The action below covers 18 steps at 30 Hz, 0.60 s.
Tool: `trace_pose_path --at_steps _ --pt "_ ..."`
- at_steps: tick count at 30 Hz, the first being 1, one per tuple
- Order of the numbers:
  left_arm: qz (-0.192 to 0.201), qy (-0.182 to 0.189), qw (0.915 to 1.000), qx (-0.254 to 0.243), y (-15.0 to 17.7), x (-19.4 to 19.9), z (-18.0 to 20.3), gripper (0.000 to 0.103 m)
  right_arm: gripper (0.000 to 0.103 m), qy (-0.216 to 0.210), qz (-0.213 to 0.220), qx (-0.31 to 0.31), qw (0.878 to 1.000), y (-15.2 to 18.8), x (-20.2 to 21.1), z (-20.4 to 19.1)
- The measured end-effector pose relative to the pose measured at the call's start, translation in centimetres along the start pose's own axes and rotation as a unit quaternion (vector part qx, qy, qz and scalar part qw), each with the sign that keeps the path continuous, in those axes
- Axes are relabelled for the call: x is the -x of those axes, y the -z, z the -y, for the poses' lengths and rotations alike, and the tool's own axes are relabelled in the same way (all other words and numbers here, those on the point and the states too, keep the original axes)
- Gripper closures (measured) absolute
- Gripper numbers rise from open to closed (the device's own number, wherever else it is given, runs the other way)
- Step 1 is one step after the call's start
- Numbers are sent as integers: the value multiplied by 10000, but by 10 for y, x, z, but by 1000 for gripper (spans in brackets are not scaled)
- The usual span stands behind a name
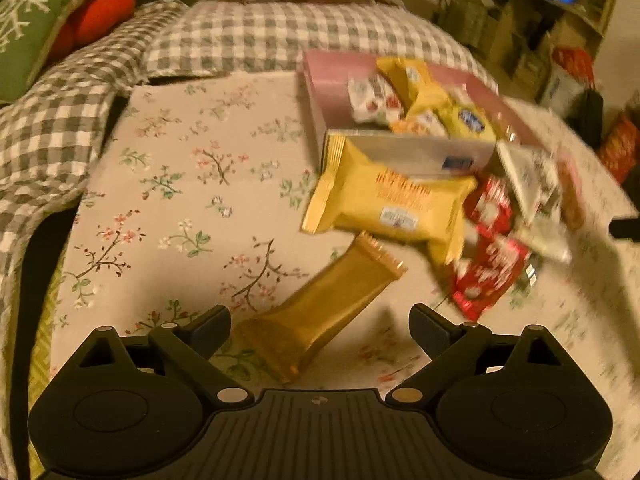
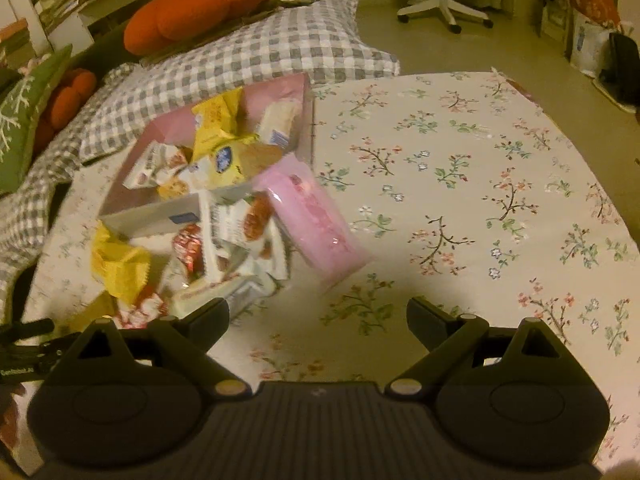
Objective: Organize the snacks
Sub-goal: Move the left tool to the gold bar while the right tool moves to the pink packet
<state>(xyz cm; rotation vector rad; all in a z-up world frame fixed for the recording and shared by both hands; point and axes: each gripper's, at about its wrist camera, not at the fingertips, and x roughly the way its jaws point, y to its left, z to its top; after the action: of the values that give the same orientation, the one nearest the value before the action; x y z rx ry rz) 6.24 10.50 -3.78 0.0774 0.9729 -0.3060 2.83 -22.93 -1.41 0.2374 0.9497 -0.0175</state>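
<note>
- On a floral-clothed worktop beside a gingham-covered bed, 2 hand-held grippers hang over a spill of snacks.
- Left gripper: jaws spread wide and gripping nothing, with a gold snack bar lying flat on the cloth between and just ahead of them, apparently lined up as the next pick.
- Right gripper: also released and empty, its jaws over bare cloth near the edge of the pile.
- A pink box sits at the far side, already holding several packets, which suggests it is the collecting point.
- Outside its near wall lie a large yellow packet, red wrappers, white packets and a pink pack leaning against the box corner.
- Judging by the heap still outside, the sorting looks far from finished.
</note>
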Motion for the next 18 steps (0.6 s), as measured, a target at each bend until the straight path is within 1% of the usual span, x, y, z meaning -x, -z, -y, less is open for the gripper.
trace_pose_path --at_steps 3,6,11,15,17,18 --pt "-125 -31 9998 -165 2 -10 -5 8 8 107 78 213 9997 -1 -6 1" --pt "-54 11 9998 -201 2 -11 -8 8 8 132 149 373 9991 -4 -13 3" --pt "-51 122 9993 -337 -1 -13 -7 13 10 115 169 530 9984 -11 -27 4" --pt "-104 38 9980 -622 -3 -15 1 20 13 85 199 684 9974 -15 -34 0" --pt "-116 -16 9972 -737 -4 -16 5 25 15 74 194 723 9972 -17 -38 -2" --pt "-115 -6 9971 -758 -4 -15 7 30 17 71 186 731 9971 -18 -40 -2"
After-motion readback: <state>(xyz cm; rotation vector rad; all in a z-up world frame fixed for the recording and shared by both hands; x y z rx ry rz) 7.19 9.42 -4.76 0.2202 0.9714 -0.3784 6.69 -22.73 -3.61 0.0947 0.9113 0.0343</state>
